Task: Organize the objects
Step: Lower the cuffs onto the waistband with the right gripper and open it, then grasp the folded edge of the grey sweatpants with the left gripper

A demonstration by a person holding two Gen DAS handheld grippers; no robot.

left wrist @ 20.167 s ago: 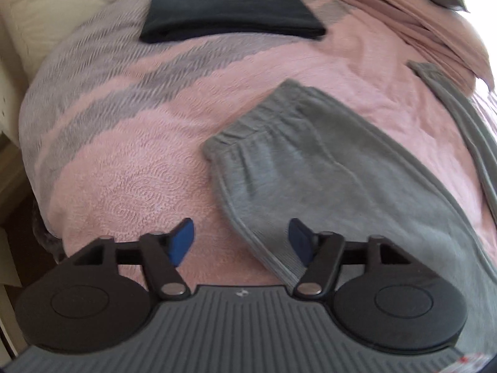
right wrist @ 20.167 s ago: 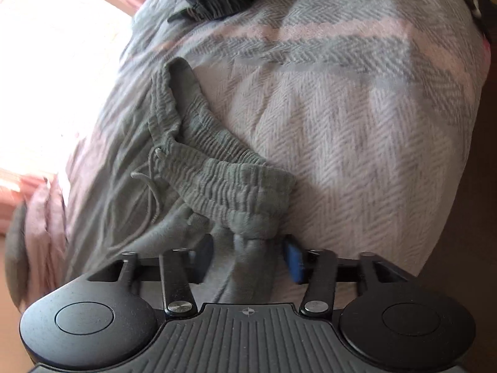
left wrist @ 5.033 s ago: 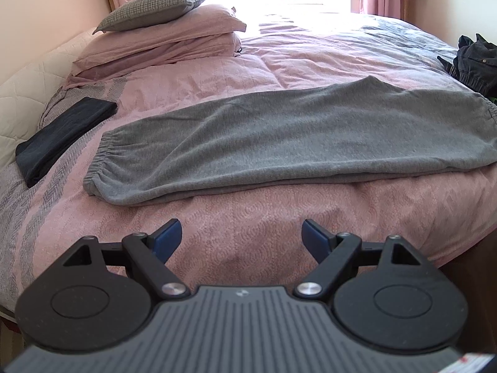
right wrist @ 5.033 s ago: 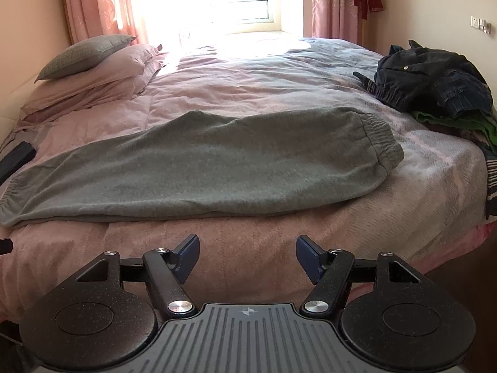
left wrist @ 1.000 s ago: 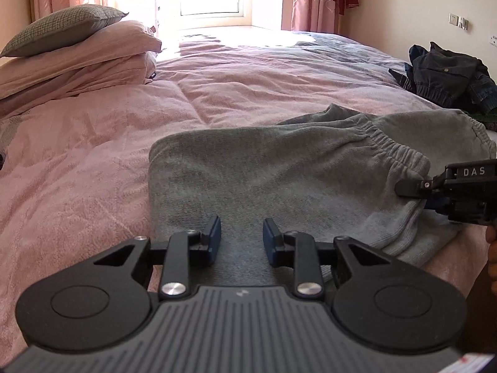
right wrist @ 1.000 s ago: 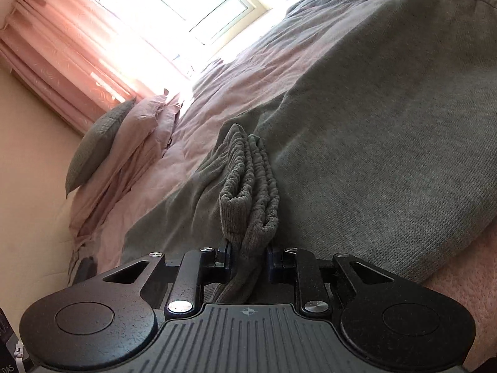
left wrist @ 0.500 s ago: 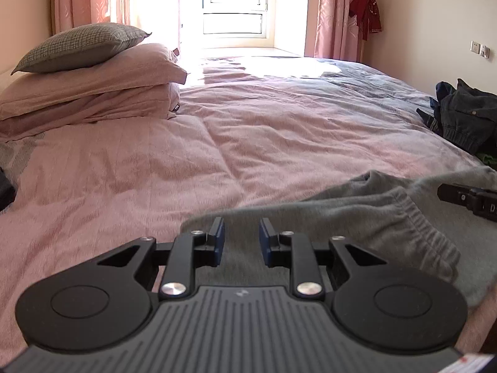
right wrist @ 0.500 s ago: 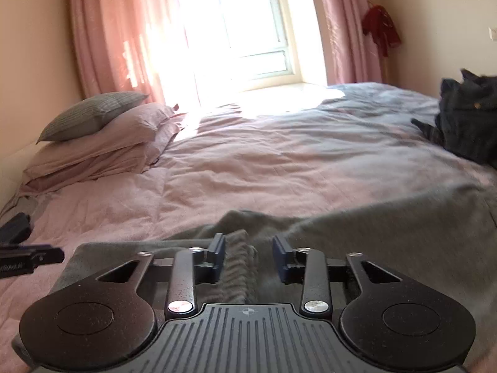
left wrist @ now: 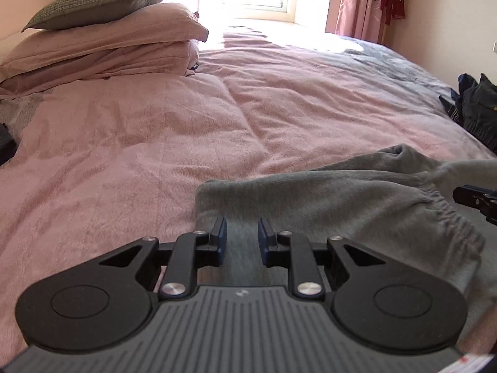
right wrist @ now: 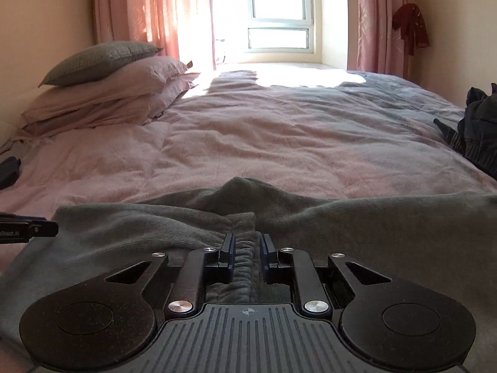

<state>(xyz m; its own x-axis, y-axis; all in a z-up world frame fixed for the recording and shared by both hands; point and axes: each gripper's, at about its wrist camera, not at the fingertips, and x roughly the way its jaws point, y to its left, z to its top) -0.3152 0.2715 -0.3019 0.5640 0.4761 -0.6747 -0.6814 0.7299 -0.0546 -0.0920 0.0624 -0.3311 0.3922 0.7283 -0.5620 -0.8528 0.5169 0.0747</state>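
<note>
Right tool [right wrist: 245, 250] closing, elastic waistband of grey sweatpants [right wrist: 372, 227] pinched between pads; left tool [left wrist: 241, 236] narrowed on the folded edge of the sweatpants; they lie on pink bed [left wrist: 279, 99]; pillows [right wrist: 102, 90] beyond

Right gripper [right wrist: 245, 247] is closing, grey fabric bunched between its jaws, pointing downward toward the far side. Left gripper [left wrist: 242, 233] is sitting nearly closed with fabric between its pads, angled down likewise.
</note>
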